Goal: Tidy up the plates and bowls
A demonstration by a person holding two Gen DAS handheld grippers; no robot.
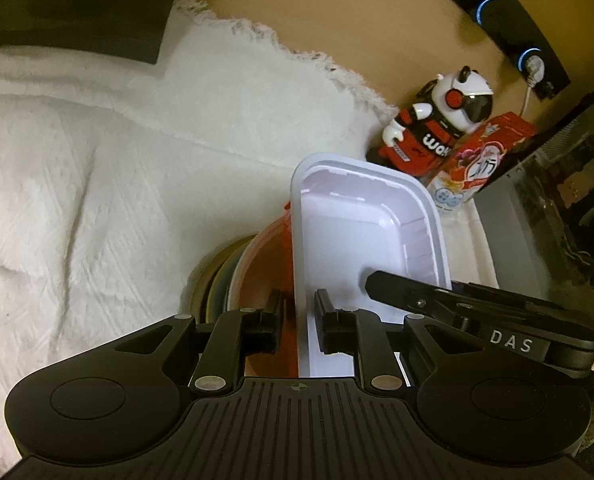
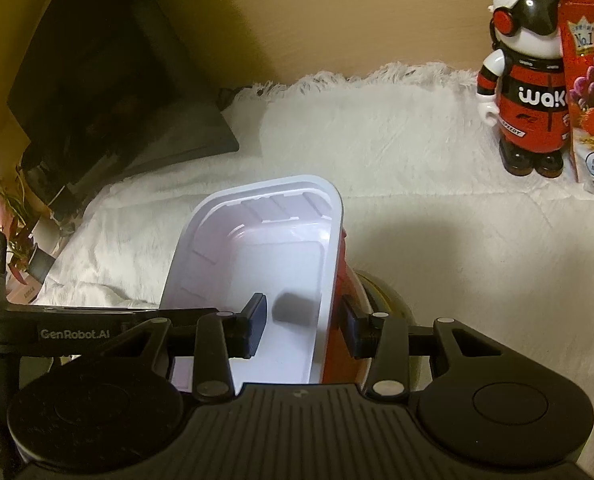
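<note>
A white rectangular tray [image 1: 357,224] [image 2: 257,248] with a red outside sits tilted over a red round bowl [image 1: 263,268], which tops a stack of plates [image 1: 213,280] [image 2: 389,296]. My left gripper [image 1: 298,312] is shut on the tray's left wall, one pad inside and one outside. My right gripper [image 2: 303,318] straddles the tray's right wall. Its outer pad is at the red side and its inner pad stands off the wall, casting a shadow inside the tray. The inner finger [image 1: 377,280] of the right gripper also shows in the left wrist view, reaching over the rim.
A white fringed cloth [image 1: 97,160] [image 2: 417,140] covers the table. At its far side stand a panda figurine [image 1: 437,128] [image 2: 525,80] and a red snack box [image 1: 485,152] [image 2: 593,80]. A dark panel [image 2: 109,80] and a small plant [image 2: 21,232] are at the left.
</note>
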